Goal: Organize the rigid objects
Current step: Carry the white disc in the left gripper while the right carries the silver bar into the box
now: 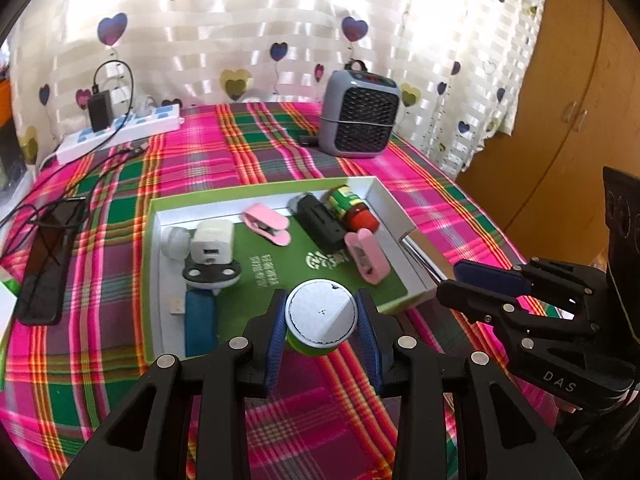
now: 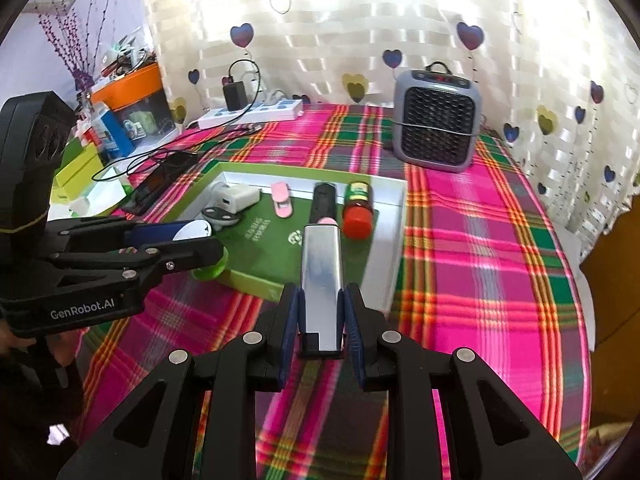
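Over a plaid-covered table [image 2: 480, 240], above the near edge of a shallow green box [image 1: 154, 280], two hand-held grippers each carry an item for sorting. The left gripper [image 1: 322, 320] is clamped on a small green jar with a silver lid [image 1: 322, 312], its blue pads pressing the jar's sides so the lid faces up and the jar stays level. The right gripper [image 2: 320, 320] is closed tight on a flat silver metal bar [image 2: 320, 276], gripped near its near end so that most of its length juts forward toward the box; what the bar is cannot be made out from here.

Already lying in the box are a white charger [image 1: 212, 242], two pink clips [image 1: 266, 226], a black block [image 1: 320, 222], a green bottle with a red cap [image 1: 352, 208] and a blue object [image 1: 198, 324], most ranged along the back and left walls, which leaves the green floor in the middle free. That bare patch looks the likely landing spot for both loads. A grey fan heater [image 1: 360, 116] and a white power strip [image 1: 120, 130] stand well back by the curtain, clear of the work.
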{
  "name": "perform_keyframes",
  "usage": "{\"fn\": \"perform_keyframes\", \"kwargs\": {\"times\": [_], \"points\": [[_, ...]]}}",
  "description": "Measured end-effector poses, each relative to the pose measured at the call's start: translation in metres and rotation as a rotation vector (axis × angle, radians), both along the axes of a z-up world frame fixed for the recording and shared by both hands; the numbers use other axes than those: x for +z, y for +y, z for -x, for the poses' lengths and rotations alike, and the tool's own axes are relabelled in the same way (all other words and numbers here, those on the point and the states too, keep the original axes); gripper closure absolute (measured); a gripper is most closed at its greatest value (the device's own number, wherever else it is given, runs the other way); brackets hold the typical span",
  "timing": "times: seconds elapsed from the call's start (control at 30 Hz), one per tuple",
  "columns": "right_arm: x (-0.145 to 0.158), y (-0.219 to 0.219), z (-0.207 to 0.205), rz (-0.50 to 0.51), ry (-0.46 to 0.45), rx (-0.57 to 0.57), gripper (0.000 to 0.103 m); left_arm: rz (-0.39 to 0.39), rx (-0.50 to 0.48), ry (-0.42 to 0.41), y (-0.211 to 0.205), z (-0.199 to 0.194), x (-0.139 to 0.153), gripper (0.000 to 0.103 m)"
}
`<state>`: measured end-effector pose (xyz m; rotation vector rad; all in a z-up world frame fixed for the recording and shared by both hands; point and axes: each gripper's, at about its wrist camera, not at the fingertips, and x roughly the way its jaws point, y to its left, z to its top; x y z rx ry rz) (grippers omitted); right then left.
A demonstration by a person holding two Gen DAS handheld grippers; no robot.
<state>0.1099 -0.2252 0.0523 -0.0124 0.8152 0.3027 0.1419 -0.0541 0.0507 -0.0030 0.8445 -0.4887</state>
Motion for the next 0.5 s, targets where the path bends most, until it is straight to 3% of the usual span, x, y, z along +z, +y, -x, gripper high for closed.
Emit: {"fn": "perform_keyframes", "kwargs": {"times": [0.5], "points": [[-0.015, 0.018, -0.046, -0.007, 0.058, 0.027, 0.079, -0.002, 0.032, 0.045, 0.01, -0.033, -0.021, 0.07]]}}
